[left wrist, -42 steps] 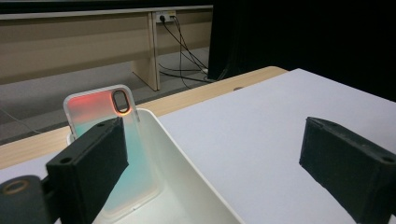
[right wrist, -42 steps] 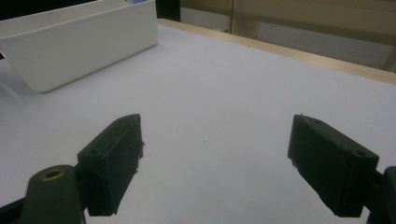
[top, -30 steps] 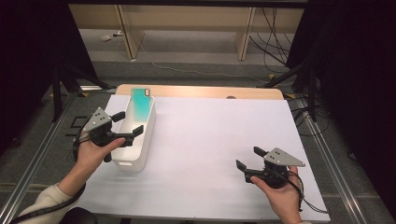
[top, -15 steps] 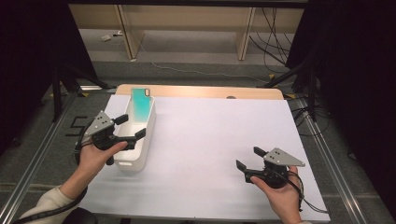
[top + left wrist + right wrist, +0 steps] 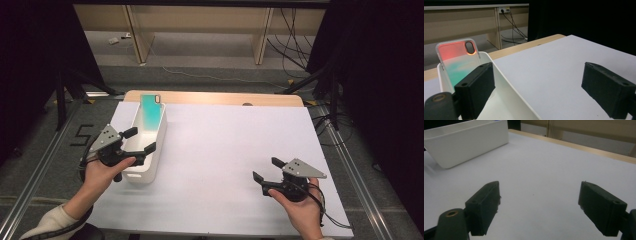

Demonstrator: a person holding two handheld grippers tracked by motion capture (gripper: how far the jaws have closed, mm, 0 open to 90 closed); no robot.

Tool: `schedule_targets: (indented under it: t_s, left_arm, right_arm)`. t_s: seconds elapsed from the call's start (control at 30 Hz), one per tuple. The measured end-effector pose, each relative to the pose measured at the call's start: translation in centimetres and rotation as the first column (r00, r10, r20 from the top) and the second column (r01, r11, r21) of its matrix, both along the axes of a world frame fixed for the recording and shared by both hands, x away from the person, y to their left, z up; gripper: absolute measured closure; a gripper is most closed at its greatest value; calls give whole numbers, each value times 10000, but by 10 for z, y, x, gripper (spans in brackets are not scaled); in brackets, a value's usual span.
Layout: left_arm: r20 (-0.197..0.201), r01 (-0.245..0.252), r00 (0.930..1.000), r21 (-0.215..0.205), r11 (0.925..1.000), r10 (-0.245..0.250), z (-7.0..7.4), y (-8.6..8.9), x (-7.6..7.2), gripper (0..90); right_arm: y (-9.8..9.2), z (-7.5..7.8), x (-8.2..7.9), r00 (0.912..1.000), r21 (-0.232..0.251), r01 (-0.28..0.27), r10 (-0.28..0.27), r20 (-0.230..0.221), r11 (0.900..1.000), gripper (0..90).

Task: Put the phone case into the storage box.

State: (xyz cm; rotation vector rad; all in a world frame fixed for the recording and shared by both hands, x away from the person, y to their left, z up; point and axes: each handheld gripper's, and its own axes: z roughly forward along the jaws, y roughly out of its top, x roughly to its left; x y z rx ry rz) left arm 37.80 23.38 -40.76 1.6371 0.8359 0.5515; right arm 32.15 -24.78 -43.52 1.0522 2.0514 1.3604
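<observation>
Phone case point(image 5: 456, 62) first: it leans upright against the far end wall of the white bin point(image 5: 153, 150), teal in the high view and shading from red at the top to green lower down in my left gripper view, its camera cutout at the upper corner. My left gripper point(image 5: 141, 140) hangs over the near part of that bin with its jaws spread wide and nothing between them; in the left gripper view one jaw sits above the inside of the bin while the other hangs out over the bare white table sheet point(image 5: 235, 140), so the bin's long wall runs between them. The case stands beyond my jaws, not touched by either. My left hand point(image 5: 100, 172) wraps the grip just beside the bin's near end. Well apart from all this, my right gripper point(image 5: 270, 170) hovers low over the near right part of the sheet, its jaws also parted wide and empty, pointed across toward the bin, which shows at the upper left of the right gripper view point(image 5: 466, 141). My right hand point(image 5: 295, 207) holds it from below, cable trailing off toward the table's edge.
</observation>
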Motion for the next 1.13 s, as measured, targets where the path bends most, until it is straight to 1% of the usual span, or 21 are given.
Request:
schedule_targets:
  t_s: [0.07, 0.1, 0.2, 0.23, 0.33, 0.37, 0.4, 0.43, 0.5, 0.53, 0.57, 0.67, 0.7, 0.77, 0.83, 0.87, 0.9, 0.97, 1.03, 1.07, 1.13]
  left_arm:
    - [40, 13, 10000, -38, 10000, -13, -1, 0, -1, 106]
    - [70, 33, 10000, -101, 9999, -32, -2, 0, -2, 106]
    - [54, 5, 10000, -1, 10000, -5, -4, 0, -4, 107]
    - [60, 12, 10000, 4, 10000, -12, -4, 0, -4, 107]
    - [75, 0, 10000, 4, 10000, 0, -6, 0, -6, 107]
    - [79, -9, 10000, 12, 10000, 9, -7, 0, -6, 108]
    - [120, 11, 9999, 29, 10000, -12, -8, -1, -6, 107]
    - [160, -19, 9999, 89, 10000, 17, -8, -1, -7, 108]
    - [237, -4, 9997, 137, 9999, 1, -9, -2, -8, 109]
    - [240, 47, 9997, 158, 9999, -50, -9, -3, -9, 109]
    - [228, 55, 9997, 158, 9999, -59, -10, -3, -9, 109]
    - [195, 40, 9998, 142, 9999, -43, -12, -4, -9, 109]
    - [177, 55, 9998, 140, 9999, -57, -12, -3, -9, 109]
    - [179, 85, 9998, 150, 9999, -88, -13, -3, -10, 109]
    - [202, 92, 9998, 134, 9999, -94, -14, -4, -11, 110]
    - [202, 102, 9997, 153, 9998, -105, -14, -4, -11, 110]
    - [208, 95, 9997, 155, 9998, -98, -14, -5, -12, 111]
    - [292, 109, 9995, 105, 9999, -112, -16, -6, -12, 113]
    - [437, 57, 9990, 163, 9999, -64, -16, -7, -14, 118]
    - [511, 80, 9987, 229, 9997, -91, -16, -7, -15, 119]
    - [488, 67, 9988, 250, 9997, -79, -16, -8, -17, 121]
  right_arm:
    - [0, 0, 0, 10000, -29, -10, 10, 21, 10000, 189]
    - [0, -1, 1, 9999, 89, -84, 83, 79, 9999, 189]
    - [0, -1, 1, 9999, 115, -98, 98, 82, 9999, 189]
    - [-1, 1, -1, 10000, -35, -15, 14, -69, 10000, 189]
    - [0, 1, -1, 10000, -10, -14, 14, -57, 10000, 189]
    - [0, 0, 0, 9999, 128, -120, 120, -22, 9998, 189]
    - [0, 0, 0, 9999, 130, -113, 114, -26, 9999, 189]
    - [0, 1, -1, 10000, -10, -27, 27, -78, 10000, 189]
    - [0, 1, -1, 10000, 49, -18, 18, -1, 10000, 189]
    - [0, 1, -1, 10000, -27, -28, 29, 90, 10000, 190]
    - [0, 1, -1, 10000, 49, -18, 18, 2, 10000, 189]
    - [0, 1, -1, 10000, 8, -36, 36, 12, 10000, 190]
    - [-1, 1, -1, 9999, -46, -59, 59, 113, 10000, 190]
    - [-1, 1, -1, 10000, -13, -58, 58, -5, 10000, 189]
    - [-1, 1, -1, 10000, 7, -46, 46, -8, 10000, 190]
    - [-1, 1, 0, 10000, -34, -46, 46, 72, 10000, 190]
    - [-1, 1, -1, 10000, 44, -40, 40, -6, 10000, 190]
    - [-1, 1, -1, 10000, 29, -49, 49, -20, 10000, 190]
    - [-1, 1, -1, 10000, 29, -55, 55, -14, 10000, 190]
    - [-2, 2, -1, 10000, -87, -64, 63, -67, 9999, 190]
    - [-1, 1, -1, 10000, -18, -73, 73, -2, 10000, 190]
